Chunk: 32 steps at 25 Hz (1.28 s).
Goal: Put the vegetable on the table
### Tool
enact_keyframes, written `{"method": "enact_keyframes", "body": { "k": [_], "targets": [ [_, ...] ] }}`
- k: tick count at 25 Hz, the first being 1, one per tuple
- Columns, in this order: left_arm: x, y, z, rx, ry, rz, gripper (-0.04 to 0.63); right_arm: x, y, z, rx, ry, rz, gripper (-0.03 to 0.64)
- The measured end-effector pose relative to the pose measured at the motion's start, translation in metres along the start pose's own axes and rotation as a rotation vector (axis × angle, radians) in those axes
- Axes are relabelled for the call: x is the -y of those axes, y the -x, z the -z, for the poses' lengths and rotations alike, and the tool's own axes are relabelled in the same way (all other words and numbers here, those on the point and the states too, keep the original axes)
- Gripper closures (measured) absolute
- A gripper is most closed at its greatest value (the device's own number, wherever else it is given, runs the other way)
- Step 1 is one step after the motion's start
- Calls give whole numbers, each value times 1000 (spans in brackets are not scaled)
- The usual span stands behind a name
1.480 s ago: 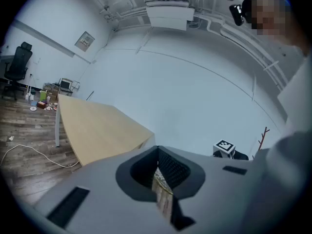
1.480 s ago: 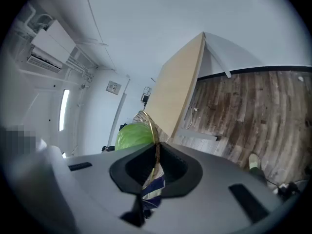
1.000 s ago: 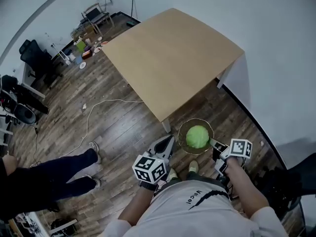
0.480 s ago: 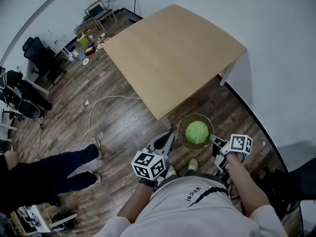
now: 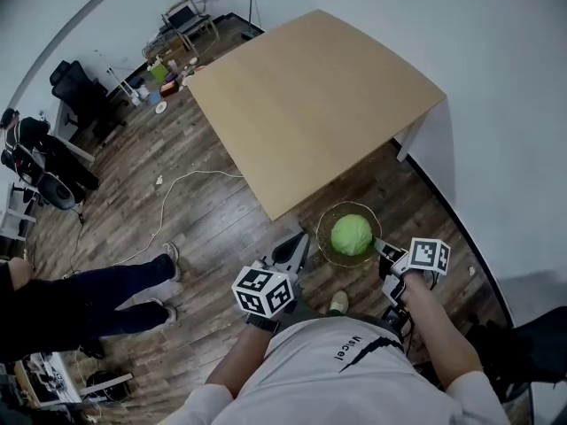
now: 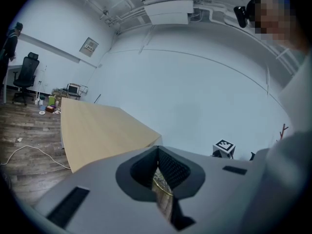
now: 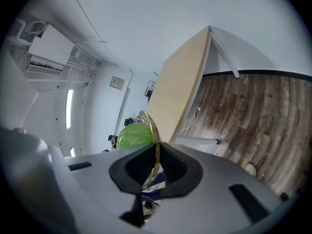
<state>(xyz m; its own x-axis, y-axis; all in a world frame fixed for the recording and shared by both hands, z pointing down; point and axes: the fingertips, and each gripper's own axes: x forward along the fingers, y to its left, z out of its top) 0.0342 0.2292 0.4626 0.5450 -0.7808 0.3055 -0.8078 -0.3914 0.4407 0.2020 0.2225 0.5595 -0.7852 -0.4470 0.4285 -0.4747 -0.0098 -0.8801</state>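
Observation:
A green cabbage (image 5: 352,234) lies in a gold wire bowl (image 5: 327,253) held in the air just in front of the table's near corner. My left gripper (image 5: 301,243) is shut on the bowl's left rim and my right gripper (image 5: 381,250) is shut on its right rim. The light wooden table (image 5: 301,96) stretches away beyond the bowl. In the right gripper view the bowl's thin wire rim (image 7: 156,147) runs between the jaws with the cabbage (image 7: 132,134) behind it. In the left gripper view a piece of the wire rim (image 6: 161,186) shows in the jaws.
A white wall (image 5: 496,104) runs along the table's right side. Dark wood floor (image 5: 204,228) carries a white cable (image 5: 164,206). A person's legs (image 5: 106,295) stand at the left. Office chairs (image 5: 71,104) and clutter sit at the far left.
The bowl with the cabbage has moved a little up and toward the table's near corner, both grippers moving with it. The view has shifted slightly forward.

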Motion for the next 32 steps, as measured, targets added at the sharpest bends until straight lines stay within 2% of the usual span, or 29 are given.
{"method": "enact_keyframes", "body": {
  "k": [7, 17, 32],
  "targets": [
    [1, -25, -15, 8, -15, -17, 583, 6, -3, -27, -8, 8, -5, 578],
    [-32, -66, -33, 20, -24, -2, 581, 13, -33, -57, -9, -1, 18, 578],
    [-146, -173, -125, -8, -59, 46, 583, -12, -155, -185, 12, -14, 46, 578]
  ]
}}
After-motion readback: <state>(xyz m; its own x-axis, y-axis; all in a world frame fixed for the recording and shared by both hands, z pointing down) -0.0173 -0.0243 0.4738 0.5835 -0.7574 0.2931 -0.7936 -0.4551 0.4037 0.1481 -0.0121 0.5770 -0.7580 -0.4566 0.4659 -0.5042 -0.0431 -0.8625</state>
